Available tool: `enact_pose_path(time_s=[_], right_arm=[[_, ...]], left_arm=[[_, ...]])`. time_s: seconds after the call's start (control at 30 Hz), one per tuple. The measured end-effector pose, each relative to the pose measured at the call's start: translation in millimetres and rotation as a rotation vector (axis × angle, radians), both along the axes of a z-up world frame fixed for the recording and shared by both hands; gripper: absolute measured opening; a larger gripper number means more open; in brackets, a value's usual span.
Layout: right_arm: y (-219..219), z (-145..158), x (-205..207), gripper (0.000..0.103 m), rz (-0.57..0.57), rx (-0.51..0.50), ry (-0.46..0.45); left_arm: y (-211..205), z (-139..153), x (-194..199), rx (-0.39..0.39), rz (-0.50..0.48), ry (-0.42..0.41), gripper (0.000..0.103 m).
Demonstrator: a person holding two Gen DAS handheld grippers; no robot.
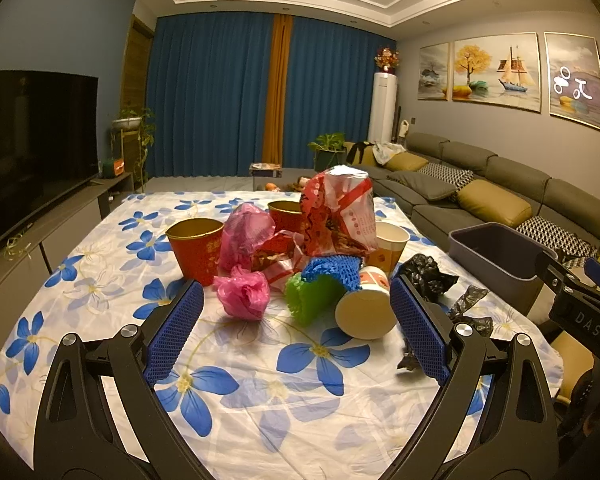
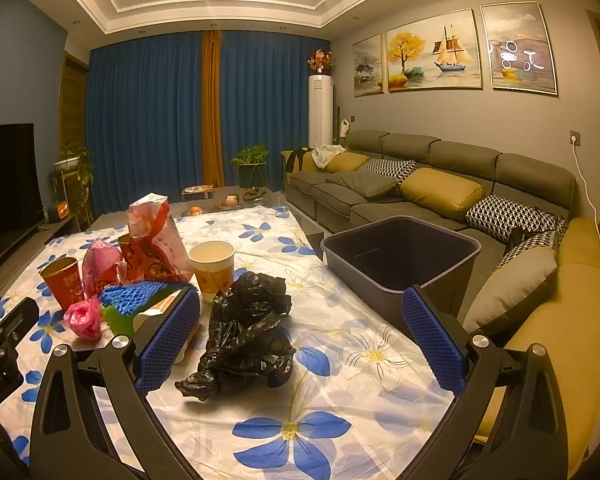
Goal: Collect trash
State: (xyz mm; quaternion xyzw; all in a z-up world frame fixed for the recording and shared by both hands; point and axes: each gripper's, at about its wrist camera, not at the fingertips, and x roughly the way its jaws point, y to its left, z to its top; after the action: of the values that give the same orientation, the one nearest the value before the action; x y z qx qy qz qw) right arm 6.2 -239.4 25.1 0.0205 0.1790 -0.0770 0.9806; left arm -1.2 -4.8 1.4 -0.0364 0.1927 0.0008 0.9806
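Trash is heaped on the flowered tablecloth [image 1: 260, 392]: a red cup [image 1: 196, 250], a pink plastic wad [image 1: 244, 296], green netting [image 1: 312, 296], blue netting [image 1: 334, 272], a tipped paper cup [image 1: 366, 314], an upright paper cup [image 2: 212, 266], a red-and-white bag [image 1: 340, 216]. My left gripper [image 1: 296, 332] is open, just short of the pile, holding nothing. My right gripper [image 2: 300, 340] is open too, with a crumpled black plastic bag [image 2: 246, 330] lying on the cloth between its fingers. A dark grey bin [image 2: 400, 256] stands at the table's right edge.
A grey sofa [image 2: 440, 184] with yellow and patterned cushions runs along the right wall. A television [image 1: 32, 136] on a low cabinet stands at the left. Blue curtains and potted plants are at the far end. The right gripper's body [image 1: 580, 300] shows in the left wrist view.
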Motion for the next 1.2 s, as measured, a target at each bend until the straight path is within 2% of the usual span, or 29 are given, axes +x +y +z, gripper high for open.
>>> enact_pose_path(time_s=[1.2], right_arm=[[1.5, -1.4, -1.5, 0.098, -0.004, -0.009, -0.004]], left_arm=[[0.3, -0.1, 0.1, 0.0, 0.0, 0.0, 0.092]])
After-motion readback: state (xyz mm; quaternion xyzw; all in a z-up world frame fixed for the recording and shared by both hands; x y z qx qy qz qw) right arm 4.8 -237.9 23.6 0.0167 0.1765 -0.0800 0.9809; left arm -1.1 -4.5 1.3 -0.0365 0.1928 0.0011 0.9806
